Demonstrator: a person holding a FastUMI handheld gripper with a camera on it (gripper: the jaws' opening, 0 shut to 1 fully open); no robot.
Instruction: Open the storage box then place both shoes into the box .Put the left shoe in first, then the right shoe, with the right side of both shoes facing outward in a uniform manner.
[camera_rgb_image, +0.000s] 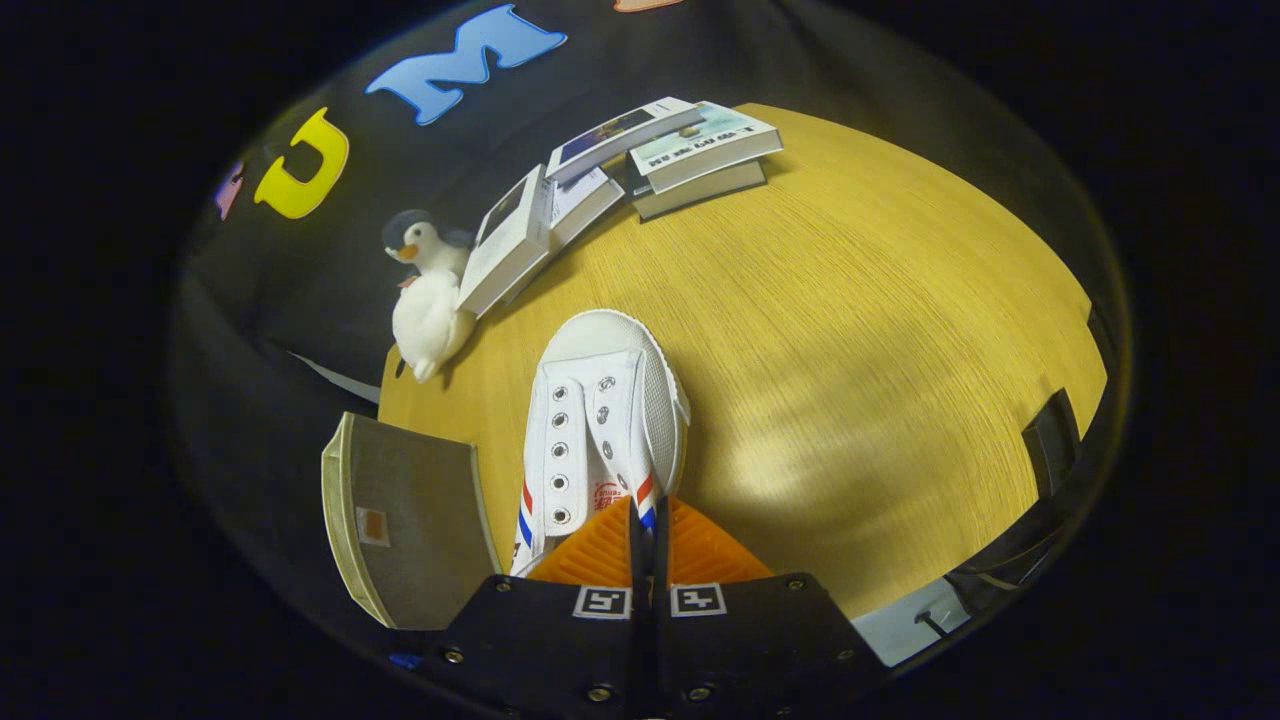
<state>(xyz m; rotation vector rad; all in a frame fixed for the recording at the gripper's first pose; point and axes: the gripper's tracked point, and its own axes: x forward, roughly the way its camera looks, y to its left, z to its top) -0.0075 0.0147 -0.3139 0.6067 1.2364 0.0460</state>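
A white canvas shoe (600, 400) with metal eyelets and red and blue side stripes hangs above the wooden table (850, 330), toe pointing away from me. My gripper (646, 520) is shut on the shoe's heel-side collar, its two fingers pressed almost together on the thin edge. The grey storage box (410, 520) stands just left of the fingers at the table's near left corner, with its flat panel facing me. I cannot tell whether the box is open.
A plush penguin (428, 295) sits at the table's far left edge beside leaning books (520, 235). A stack of books (700, 155) lies at the far edge. A dark object (1050, 440) stands at the table's right edge.
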